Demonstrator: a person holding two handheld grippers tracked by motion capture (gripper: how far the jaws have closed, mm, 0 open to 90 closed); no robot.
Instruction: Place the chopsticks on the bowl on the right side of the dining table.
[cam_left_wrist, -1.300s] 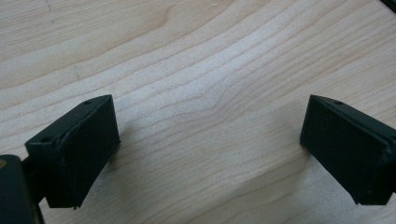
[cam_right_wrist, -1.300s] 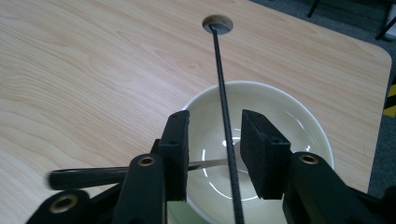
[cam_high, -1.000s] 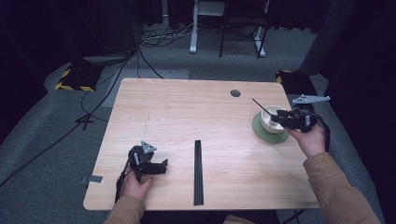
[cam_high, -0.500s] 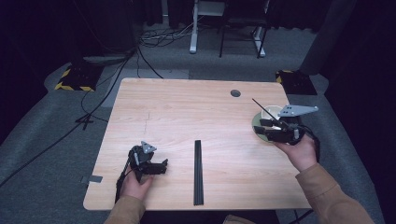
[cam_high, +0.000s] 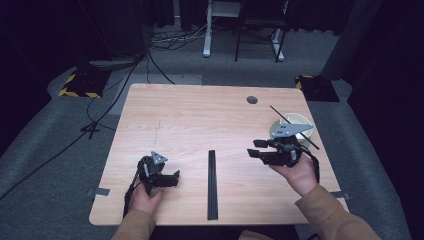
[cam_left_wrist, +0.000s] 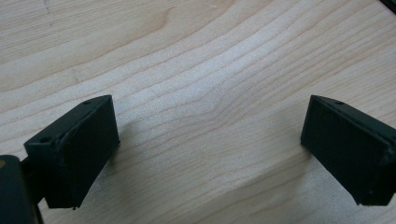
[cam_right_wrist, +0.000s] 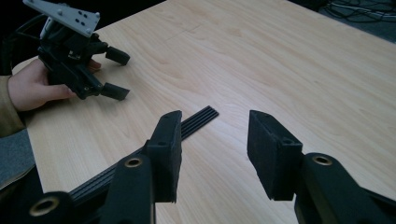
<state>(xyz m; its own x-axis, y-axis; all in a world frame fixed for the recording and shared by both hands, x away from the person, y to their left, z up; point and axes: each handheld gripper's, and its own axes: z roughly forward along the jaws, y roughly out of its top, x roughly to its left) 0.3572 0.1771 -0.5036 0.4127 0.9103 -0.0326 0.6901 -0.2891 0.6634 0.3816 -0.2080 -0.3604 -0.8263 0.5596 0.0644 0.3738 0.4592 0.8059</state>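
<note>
On the wooden table a bundle of black chopsticks lies straight, running from the near edge toward the middle, roughly midway between the person's two hands. The right gripper is held above the table to the right of the chopsticks, its jaws pointing left toward them; they stand apart with nothing between them and have just been opening a little wider. In the right gripper view the far end of the chopsticks lies on the table beyond the gap between those jaws, clear of both. Behind the right gripper, near the right edge of the table, sits a pale green bowl with a single black chopstick slanting across it; how that stick rests on the rim is hard to make out from the high view. The left gripper rests at the near left of the table in the person's left hand, well apart from the chopsticks, its jaws pointing right. In the left gripper view its jaws are spread wide over bare wood grain, gripping nothing.
</note>
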